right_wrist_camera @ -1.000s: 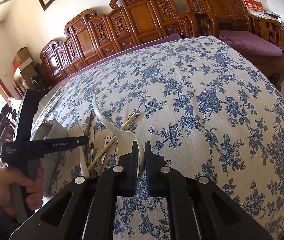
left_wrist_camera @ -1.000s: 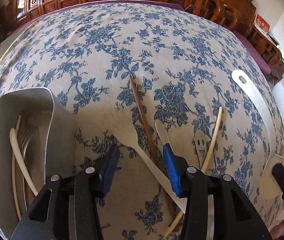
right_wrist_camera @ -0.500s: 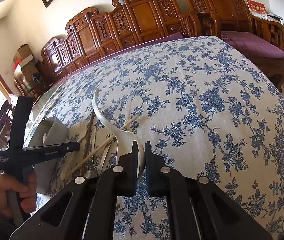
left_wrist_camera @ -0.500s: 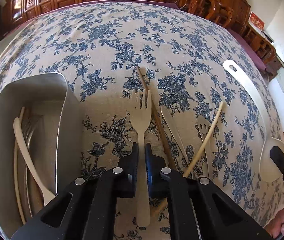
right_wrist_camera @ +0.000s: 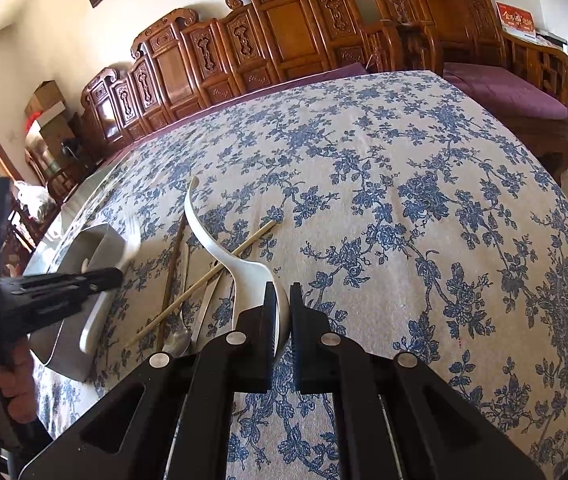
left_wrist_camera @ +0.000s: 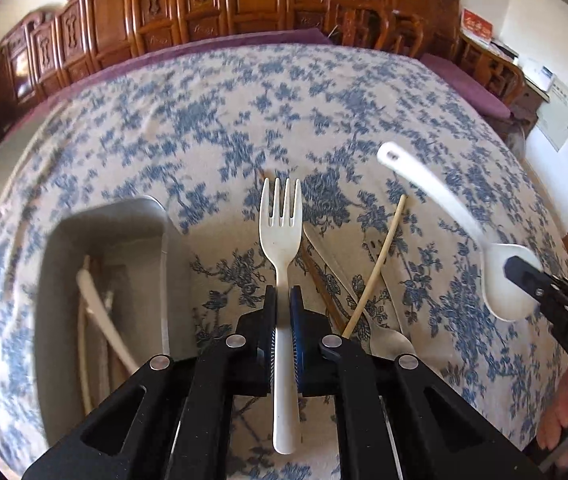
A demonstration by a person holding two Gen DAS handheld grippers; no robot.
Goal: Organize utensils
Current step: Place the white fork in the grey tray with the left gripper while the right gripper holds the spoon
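Left gripper [left_wrist_camera: 282,312] is now clamped on the handle of the pale plastic fork [left_wrist_camera: 281,232], which has come up off the floral tablecloth [left_wrist_camera: 212,128]; a second back those jaws stood apart over the pile, half a second back they had just pinched the fork while it lay flat. The fork now points tines-forward, level, just right of the grey metal tray [left_wrist_camera: 104,216], not over it yet. Right gripper [right_wrist_camera: 282,312] stays closed on the bowl of the white ladle-style spoon [right_wrist_camera: 244,268], held up well right of the tray, handle curving away. Still on the cloth just right of the tray: a light chopstick [left_wrist_camera: 380,260], a dark chopstick [left_wrist_camera: 320,284], a metal spoon [left_wrist_camera: 388,340], and what looks like one more flat utensil, blurred. The tray already holds a pale utensil and some sticks. So the pick is done for both hands; likely next is swinging the fork left over the tray and dropping it. Risk: the thin handle could pivot in the pinch.
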